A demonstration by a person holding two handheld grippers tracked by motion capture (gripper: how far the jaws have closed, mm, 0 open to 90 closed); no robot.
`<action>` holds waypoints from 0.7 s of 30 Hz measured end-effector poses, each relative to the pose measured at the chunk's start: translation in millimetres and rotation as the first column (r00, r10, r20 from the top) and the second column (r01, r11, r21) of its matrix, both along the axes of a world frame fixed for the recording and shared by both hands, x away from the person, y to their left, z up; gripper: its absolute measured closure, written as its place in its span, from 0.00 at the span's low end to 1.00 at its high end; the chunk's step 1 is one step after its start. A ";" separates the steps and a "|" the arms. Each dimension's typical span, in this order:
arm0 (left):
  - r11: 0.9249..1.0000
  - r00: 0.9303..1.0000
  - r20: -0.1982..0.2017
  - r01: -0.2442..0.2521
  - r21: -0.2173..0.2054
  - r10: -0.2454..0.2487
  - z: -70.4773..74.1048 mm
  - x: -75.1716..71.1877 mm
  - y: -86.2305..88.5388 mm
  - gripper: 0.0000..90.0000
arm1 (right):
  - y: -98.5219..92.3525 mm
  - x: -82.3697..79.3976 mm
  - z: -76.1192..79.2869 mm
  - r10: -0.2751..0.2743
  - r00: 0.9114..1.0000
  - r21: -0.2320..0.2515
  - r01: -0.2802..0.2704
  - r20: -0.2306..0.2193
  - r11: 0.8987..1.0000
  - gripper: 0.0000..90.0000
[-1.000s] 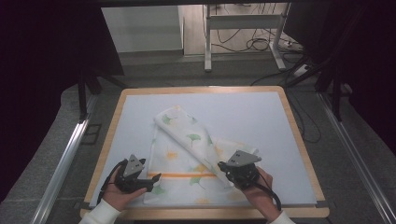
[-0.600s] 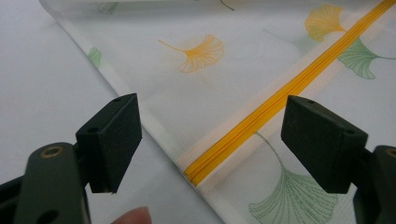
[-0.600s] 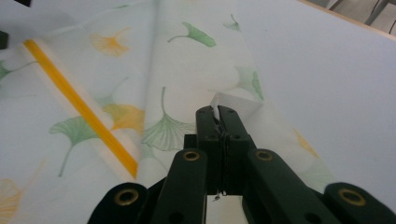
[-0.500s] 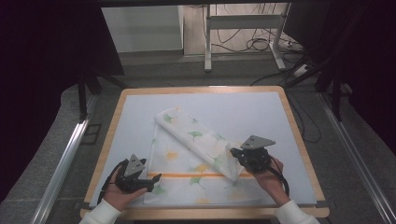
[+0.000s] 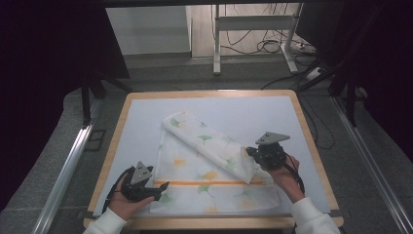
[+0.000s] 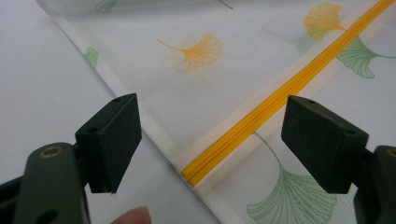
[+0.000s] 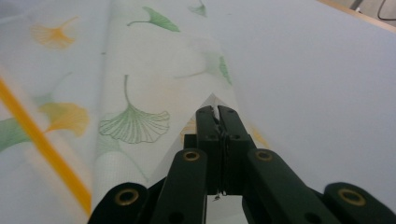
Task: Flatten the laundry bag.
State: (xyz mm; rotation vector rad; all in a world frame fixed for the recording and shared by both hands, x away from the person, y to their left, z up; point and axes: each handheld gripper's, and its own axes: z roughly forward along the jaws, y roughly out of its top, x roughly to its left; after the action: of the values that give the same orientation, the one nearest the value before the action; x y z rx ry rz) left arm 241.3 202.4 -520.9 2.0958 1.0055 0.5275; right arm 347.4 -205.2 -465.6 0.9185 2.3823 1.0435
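Now: corner of leaf-print cloth pinched

Broadly, the bench carries a white cloth with ginkgo leaves and an orange zipper, lying at its near middle. At right, the right hand-held gripper is clamped on a folded cloth corner. At near left, the left hand-held gripper gapes wide over the zipper's end.
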 end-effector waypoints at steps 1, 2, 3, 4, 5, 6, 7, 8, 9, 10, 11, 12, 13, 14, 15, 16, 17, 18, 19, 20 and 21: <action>1.000 1.000 -0.001 0.001 0.000 -0.001 -0.1 0.0 -0.1 0.22 | -1.3 4.6 0.0 -0.009 1.000 -0.004 0.009 0.000 1.000 0.98; 1.000 1.000 -0.001 0.001 0.000 -0.001 -0.1 0.1 -0.2 0.22 | -3.0 9.6 0.0 -0.018 1.000 -0.006 0.018 -0.001 1.000 0.98; 1.000 1.000 -0.001 0.001 -0.001 -0.001 -0.1 0.2 -0.2 0.22 | -4.7 15.0 0.1 -0.028 1.000 -0.011 0.028 -0.004 1.000 0.98; 1.000 1.000 -0.001 0.001 0.000 -0.001 0.0 0.2 -0.1 0.22 | -6.2 20.6 0.0 -0.039 0.999 -0.013 0.039 -0.004 0.999 0.98; 1.000 1.000 -0.001 0.002 -0.001 -0.002 0.0 0.4 0.1 0.22 | -7.8 26.1 0.3 -0.048 0.999 -0.017 0.048 -0.005 0.999 0.98; 1.000 1.000 0.000 0.002 -0.002 -0.002 0.1 0.5 0.4 0.22 | -9.2 31.7 0.5 -0.057 0.998 -0.018 0.057 -0.005 0.998 0.98; 1.000 1.000 0.000 0.002 -0.003 -0.002 0.1 0.6 0.5 0.22 | -10.7 37.0 0.8 -0.067 0.998 -0.016 0.067 -0.010 0.998 0.98; 1.000 1.000 -0.002 0.002 -0.005 -0.002 0.1 0.7 0.7 0.22 | -11.8 42.4 1.1 -0.079 0.997 -0.017 0.079 -0.015 0.997 0.98; 1.000 1.000 -0.001 0.002 -0.004 -0.002 0.0 0.8 0.8 0.22 | -12.8 47.5 1.1 -0.089 0.996 -0.021 0.088 -0.017 0.996 0.98; 1.000 1.000 -0.002 0.003 -0.005 -0.003 0.0 0.9 0.9 0.22 | -13.6 51.3 1.0 -0.095 0.995 -0.024 0.095 -0.018 0.995 0.98; 1.000 1.000 -0.003 0.004 -0.004 -0.004 -0.2 0.9 0.8 0.22 | -15.1 57.6 0.3 -0.106 0.994 -0.022 0.105 -0.021 0.994 0.98; 1.000 1.000 -0.004 0.005 -0.003 -0.005 -0.2 1.0 0.7 0.22 | -16.6 63.1 -0.5 -0.115 0.993 -0.027 0.115 -0.022 0.993 0.98; 1.000 1.000 -0.004 0.005 -0.003 -0.005 -0.3 1.0 0.5 0.22 | -18.1 68.1 -1.5 -0.128 0.992 -0.030 0.127 -0.024 0.991 0.98; 1.000 1.000 -0.005 0.006 -0.003 -0.006 -0.4 1.0 0.4 0.22 | -19.8 73.4 -2.6 -0.140 0.990 -0.028 0.139 -0.025 0.990 0.98; 1.000 1.000 -0.005 0.006 -0.003 -0.006 -0.5 1.0 0.3 0.22 | -22.0 78.7 -3.5 -0.149 0.989 -0.030 0.148 -0.026 0.988 0.98; 1.000 1.000 -0.005 0.005 -0.002 -0.005 -0.5 1.1 0.2 0.22 | -24.2 83.7 -4.6 -0.163 0.986 -0.026 0.163 -0.025 0.986 0.98; 1.000 1.000 -0.005 0.005 -0.003 -0.005 -0.6 1.3 0.1 0.22 | -26.5 88.9 -5.6 -0.176 0.984 -0.026 0.175 -0.024 0.984 0.98; 1.000 1.000 -0.005 0.005 -0.003 -0.005 -0.6 1.3 0.1 0.22 | -26.5 88.9 -5.6 -0.176 0.984 -0.026 0.175 -0.024 0.984 0.98; 1.000 1.000 -0.007 0.005 -0.003 -0.005 -0.9 1.8 0.2 0.22 | -31.0 100.0 -7.2 -0.203 0.979 -0.029 0.203 -0.020 0.979 0.98; 1.000 1.000 -0.008 0.005 -0.004 -0.005 -1.2 2.1 0.0 0.22 | -32.2 104.0 -7.8 -0.211 0.977 -0.028 0.211 -0.017 0.977 0.98; 1.000 1.000 -0.009 0.003 -0.004 -0.003 -1.5 2.4 -0.4 0.22 | -34.1 108.8 -8.1 -0.222 0.975 -0.020 0.222 -0.011 0.975 0.98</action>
State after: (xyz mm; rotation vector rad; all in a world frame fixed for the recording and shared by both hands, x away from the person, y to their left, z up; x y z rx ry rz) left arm 243.7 202.1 -522.4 2.0980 1.0075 0.5146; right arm 456.2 -239.2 -473.6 1.1577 2.2327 0.9297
